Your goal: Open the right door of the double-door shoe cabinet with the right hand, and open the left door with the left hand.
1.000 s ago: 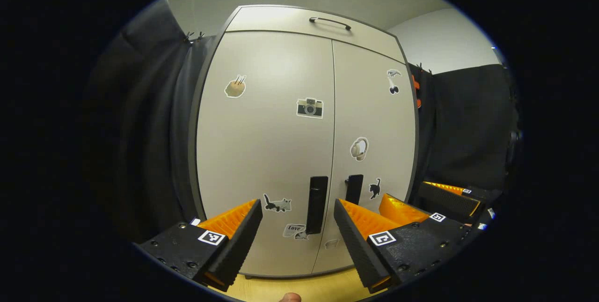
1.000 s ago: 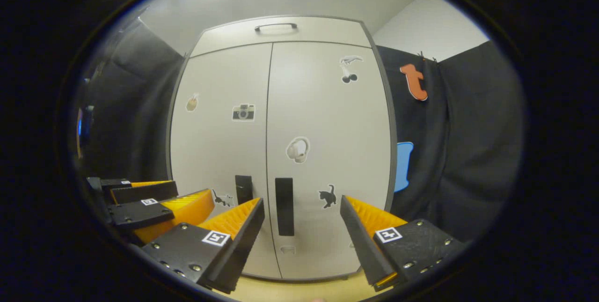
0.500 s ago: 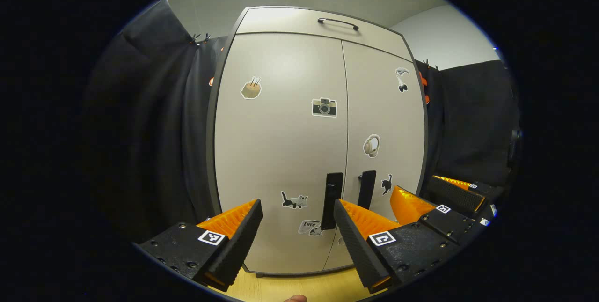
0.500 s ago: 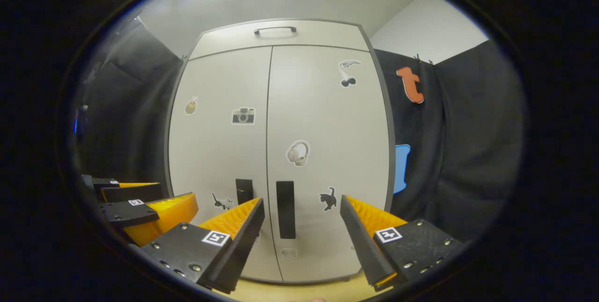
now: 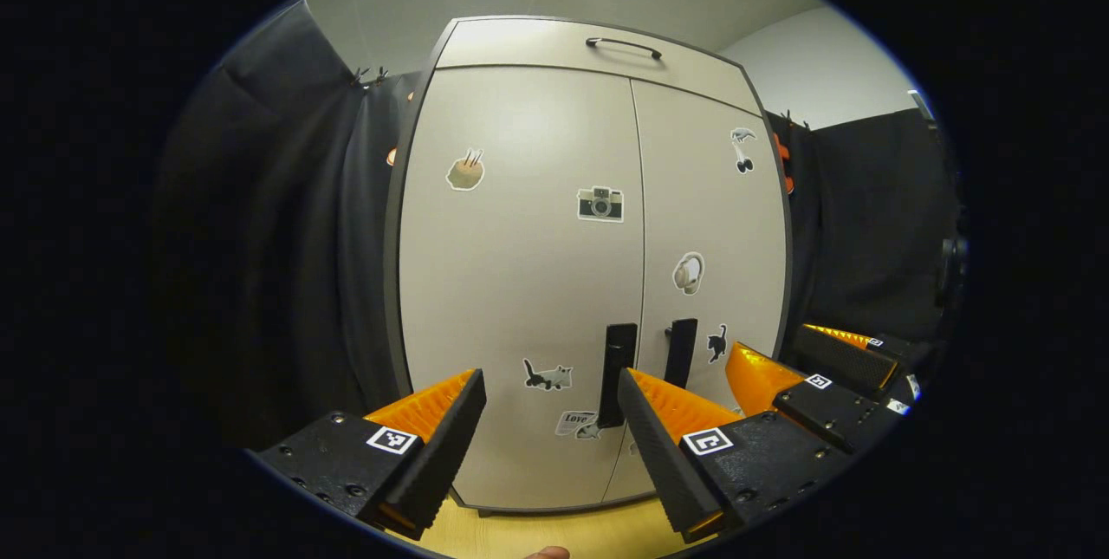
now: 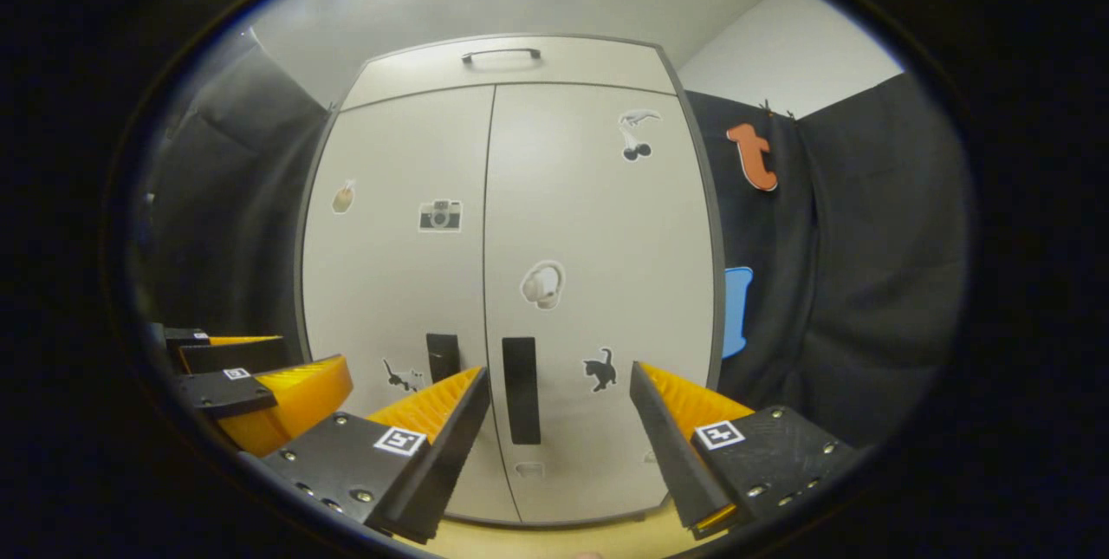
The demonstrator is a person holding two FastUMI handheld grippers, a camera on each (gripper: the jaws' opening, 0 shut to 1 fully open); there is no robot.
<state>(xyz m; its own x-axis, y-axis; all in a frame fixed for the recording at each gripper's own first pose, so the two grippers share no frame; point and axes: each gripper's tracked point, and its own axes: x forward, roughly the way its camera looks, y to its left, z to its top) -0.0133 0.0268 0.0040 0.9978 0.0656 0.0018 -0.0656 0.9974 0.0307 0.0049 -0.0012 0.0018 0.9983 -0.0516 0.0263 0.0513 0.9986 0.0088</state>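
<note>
Here we are at the approach, with nothing yet grasped: nearest to us, the right gripper (image 6: pixel 559 386) has its jaws spread apart and empty, and the left gripper (image 5: pixel 550 390) is likewise spread wide with nothing between its fingers. Just ahead of the right gripper and a little left of its midline stands the right door's handle (image 6: pixel 521 390), a dark upright bar, clear of both fingers. Ahead of the left gripper, close by its right finger, stands the left door's handle (image 5: pixel 617 374), also untouched. Beyond them the right door (image 6: pixel 598 282) and the left door (image 5: pixel 520 282) of the shoe cabinet (image 5: pixel 598 43) both sit flush and closed. By our reckoning, the next move calls for carrying the right gripper forward, centring its handle between the fingers, closing, then pulling outward.
</note>
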